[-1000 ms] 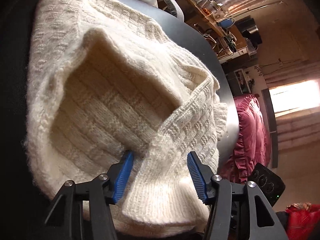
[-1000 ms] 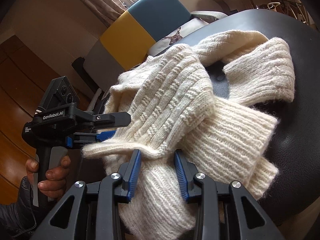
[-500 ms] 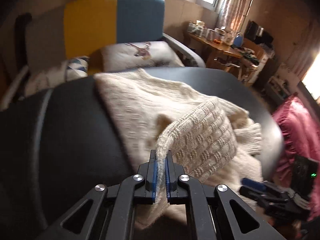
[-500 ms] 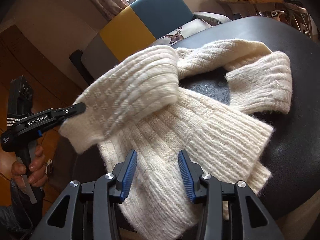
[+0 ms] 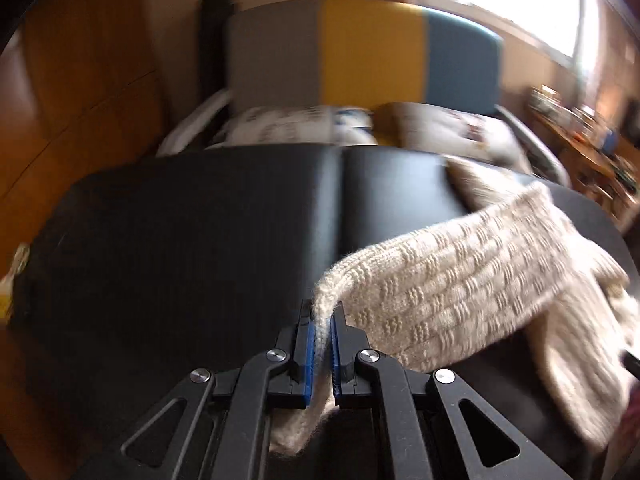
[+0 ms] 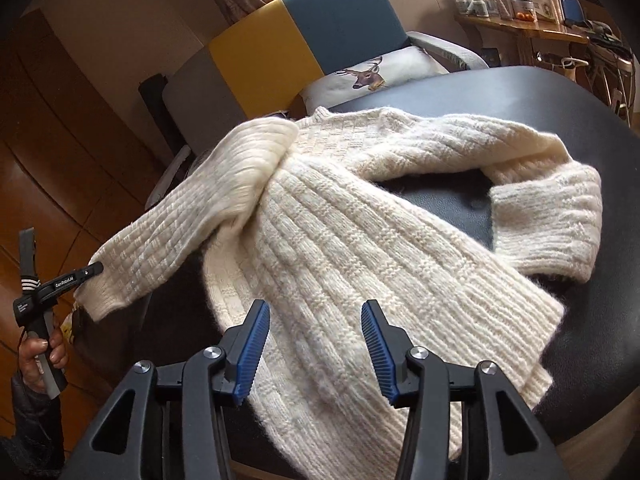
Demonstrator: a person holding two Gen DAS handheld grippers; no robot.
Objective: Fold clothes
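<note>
The left wrist view looks low across the black bench (image 5: pixel 180 248) toward the yellow-and-blue chair (image 5: pixel 372 52), blurred, close behind its tool (image 5: pixel 320 344). The right wrist view looks down from higher at the bench's (image 6: pixel 600 152) right part, facing the same chair (image 6: pixel 304 28). Both share the cream sweater (image 6: pixel 360 240), chair and bench.

- Sweater (image 6: pixel 360 248): cream knitted wool-like cloth, ribbed and basket-textured, fuzzy, matt.
- Table (image 5: pixel 180 240): black leather-like covering, smooth, slight sheen.
- Right gripper (image 6: pixel 316 344): matt black plastic arms, ridged blue pads, bright metal screws.
- Chair (image 6: pixel 304 36): matt woven cloth.
- Wall panels (image 6: pixel 60 128): glossy brown wood.
</note>
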